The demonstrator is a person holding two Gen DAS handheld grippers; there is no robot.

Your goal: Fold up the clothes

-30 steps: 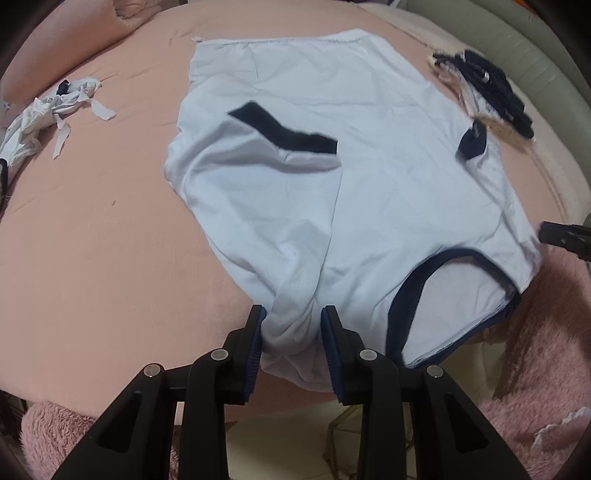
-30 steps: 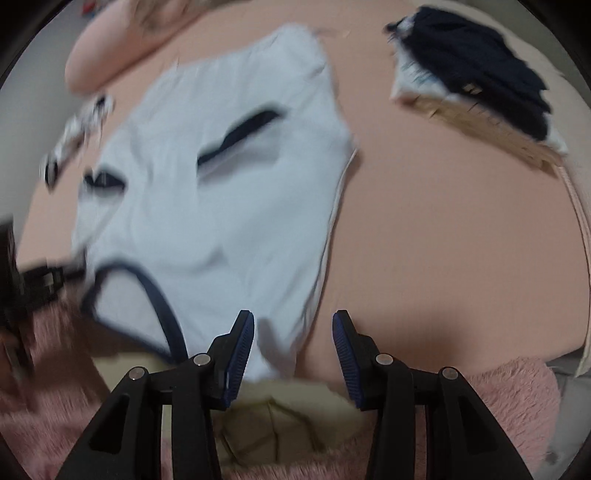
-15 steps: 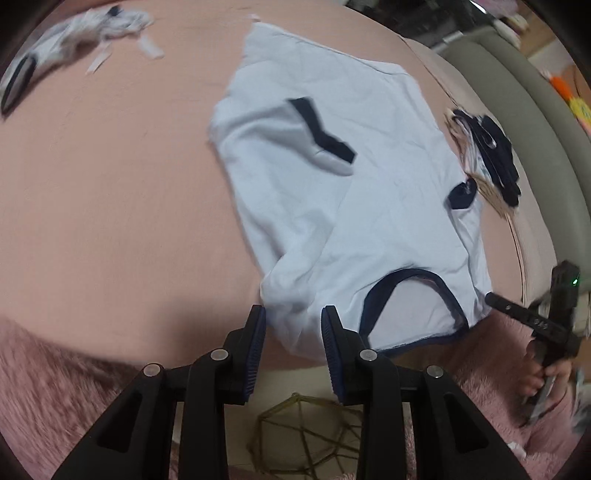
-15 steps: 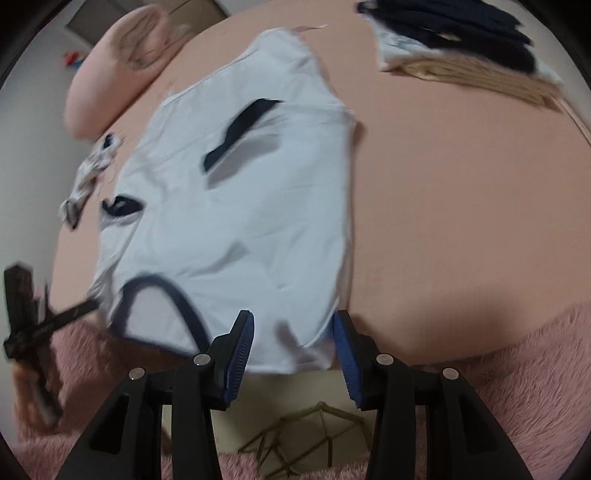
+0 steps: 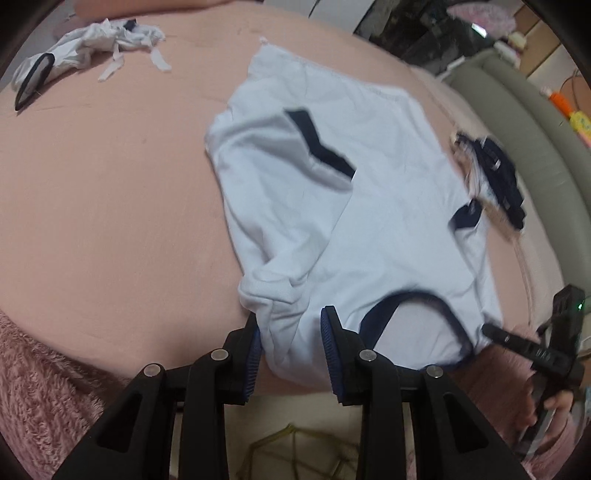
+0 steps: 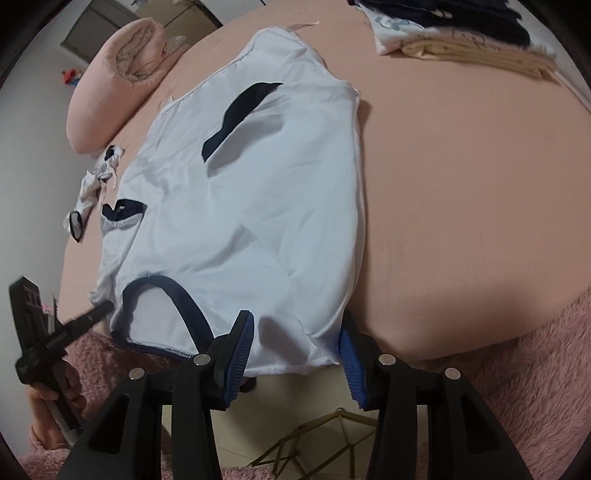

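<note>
Left wrist: shirt [image 5: 369,221] seemingly between gripper [image 5: 290,354].

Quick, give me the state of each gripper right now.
Left gripper: open, jaws either side of the shirt shoulder edge, not clamped.
Right gripper: open, jaws straddling the shirt's other shoulder edge.

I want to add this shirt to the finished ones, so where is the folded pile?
The folded pile lies at the far right of the bed in the right wrist view, beyond the shirt; the left wrist view shows it by the shirt's right sleeve.
</note>
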